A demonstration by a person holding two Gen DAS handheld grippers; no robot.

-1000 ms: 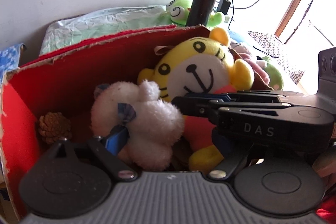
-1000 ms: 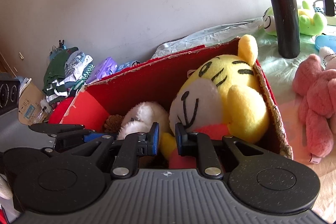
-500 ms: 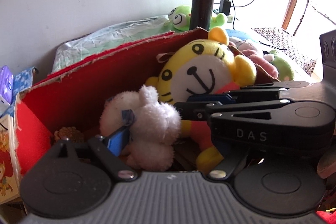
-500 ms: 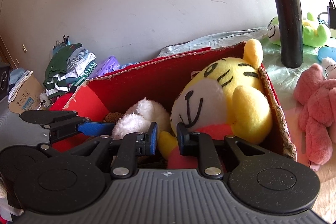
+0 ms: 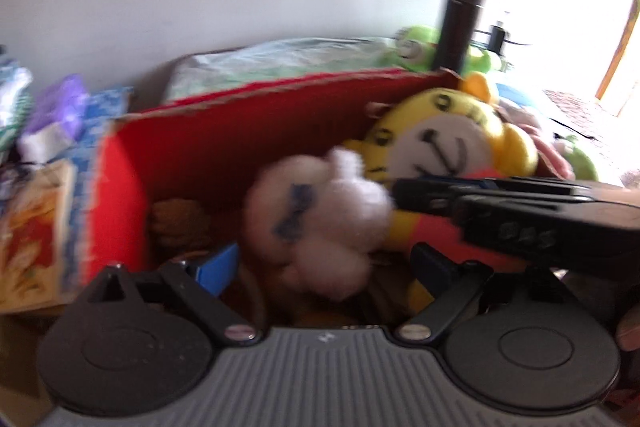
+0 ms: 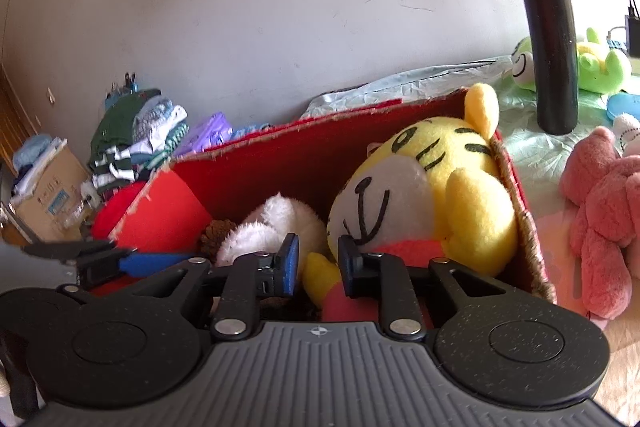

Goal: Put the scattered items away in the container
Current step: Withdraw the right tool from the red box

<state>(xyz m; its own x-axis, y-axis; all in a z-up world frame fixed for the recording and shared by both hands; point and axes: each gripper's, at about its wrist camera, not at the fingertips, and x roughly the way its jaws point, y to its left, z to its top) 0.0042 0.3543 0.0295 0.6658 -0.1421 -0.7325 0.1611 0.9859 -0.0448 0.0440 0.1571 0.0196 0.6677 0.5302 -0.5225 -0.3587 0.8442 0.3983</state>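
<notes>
while the left gripper point(image 5: 324, 267) has just spread its jaws clear of the white plush toy point(image 5: 320, 215), that toy lies mid-box in the red cardboard box point(image 5: 248, 131), touching the yellow tiger plush point(image 6: 432, 195) at its right end. the right gripper point(image 6: 318, 263) hovers nearly closed, pinching nothing.

A pale, scuffed wall point(image 6: 280, 7) closes the far side, with folded clothes point(image 6: 132, 135) piled on a cardboard carton point(image 6: 48, 195) at far left, a crinkled pale green sheet point(image 6: 400, 83) along the wall's foot, and hard daylight from a wood-framed window point(image 5: 616, 59) at right.
</notes>
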